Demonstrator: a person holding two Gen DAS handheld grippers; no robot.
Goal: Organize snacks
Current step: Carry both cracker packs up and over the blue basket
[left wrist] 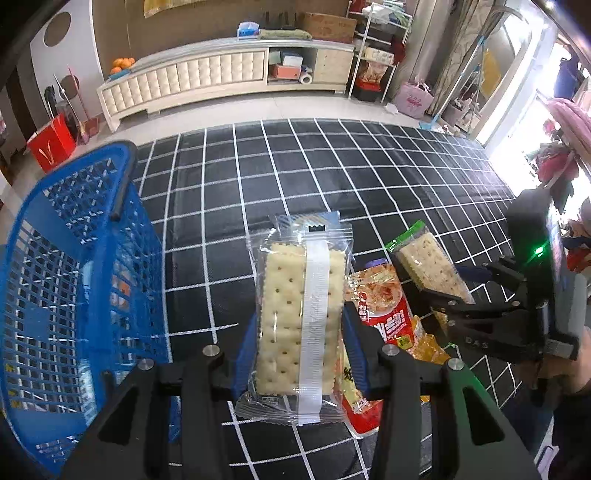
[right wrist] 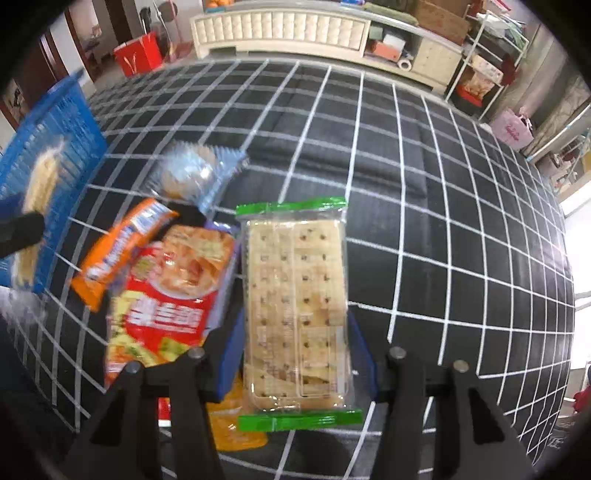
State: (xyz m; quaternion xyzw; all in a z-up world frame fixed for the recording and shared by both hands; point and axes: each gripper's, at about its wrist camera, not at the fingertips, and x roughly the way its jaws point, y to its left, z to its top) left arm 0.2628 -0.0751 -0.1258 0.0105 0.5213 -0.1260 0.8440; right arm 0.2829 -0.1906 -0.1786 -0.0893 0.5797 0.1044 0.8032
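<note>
Left claw (left wrist: 300, 334) pinches clear cracker pack (left wrist: 300, 325), long axis upright mid-frame. Right claw (right wrist: 295, 354) pinches green-edged cracker pack (right wrist: 295, 306), likewise lengthwise; blue basket (left wrist: 74, 266) at left.

Both black claws (left wrist: 301, 354) (right wrist: 295, 365) carry blue pads (left wrist: 245, 354) (silver screws atop the linkages).

Along the far wall runs a long low cabinet (left wrist: 207, 79) with a cream padded front, and a pile of oranges (left wrist: 122, 64) sits on its left end. Boxes fill its open shelves (left wrist: 290, 66), with a roll of white paper (left wrist: 306, 78) on the bottom one. A cardboard box (left wrist: 327, 24) rests on top. To the right stands a white wire rack (left wrist: 376, 51), and beside it on the floor a pink bag (left wrist: 413, 99). A red bag (left wrist: 51, 146) stands on the floor at left. A black cloth with a white grid (left wrist: 369, 177) covers the surface in front.
</note>
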